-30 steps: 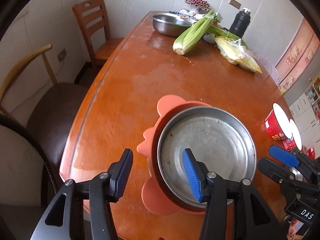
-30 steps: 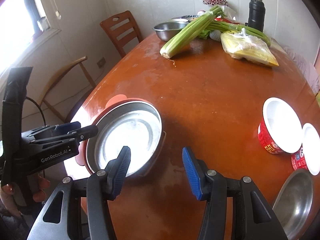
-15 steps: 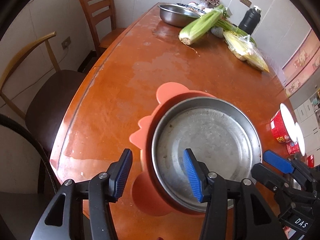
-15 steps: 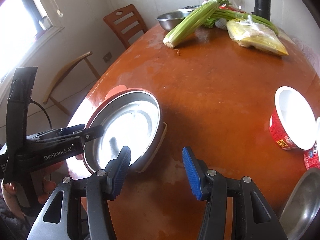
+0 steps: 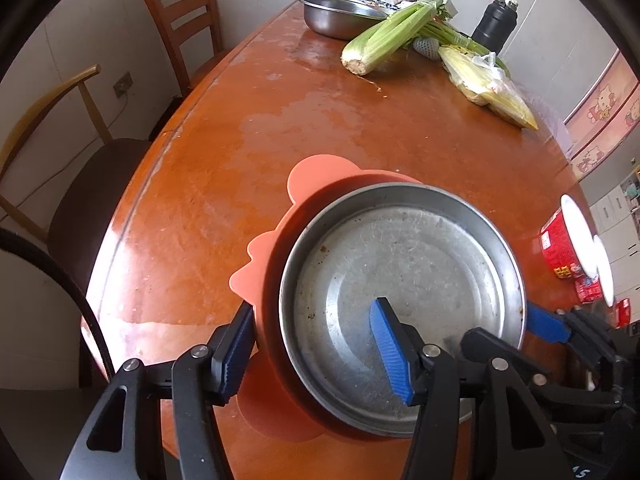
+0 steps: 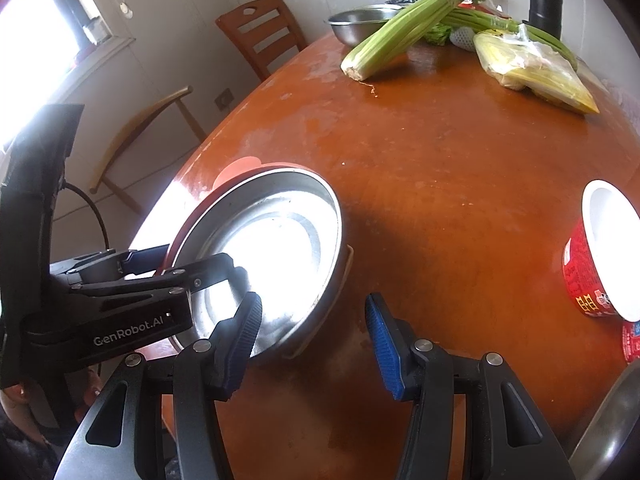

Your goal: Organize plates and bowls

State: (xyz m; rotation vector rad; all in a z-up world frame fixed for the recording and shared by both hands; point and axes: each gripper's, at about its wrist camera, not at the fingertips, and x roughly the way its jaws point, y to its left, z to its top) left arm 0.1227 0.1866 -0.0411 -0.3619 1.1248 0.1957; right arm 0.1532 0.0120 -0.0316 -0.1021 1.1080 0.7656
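Looking down along my left gripper (image 5: 316,354), I see its jaws standing apart around the near rim of the steel plate (image 5: 404,280): one blue pad is outside, by the orange plate (image 5: 316,178) below, and the other pad is inside, over the steel bottom. The jaws have just been opening, and the pads do not press on the rim, as far as I can tell. The steel plate sits in the orange plate, and both are near the table (image 5: 224,184) edge closest to me. From the right side they look tilted, with the near edge raised.

My right gripper (image 6: 312,338) is also apart, with nothing between its pads. It hangs over bare table just to the right of the plates, and its left pad is close to the steel rim; I cannot tell if they touch.

Further right is a red cup (image 6: 600,256) with white inside, and a steel bowl (image 6: 612,424) shows at the lower right corner of that view.

At the far end of the table lie celery (image 5: 392,36), a yellow bag (image 5: 488,84), a big steel bowl (image 5: 340,14) and a black bottle (image 5: 496,24). Two chairs (image 5: 188,36) stand on the left by the wall.
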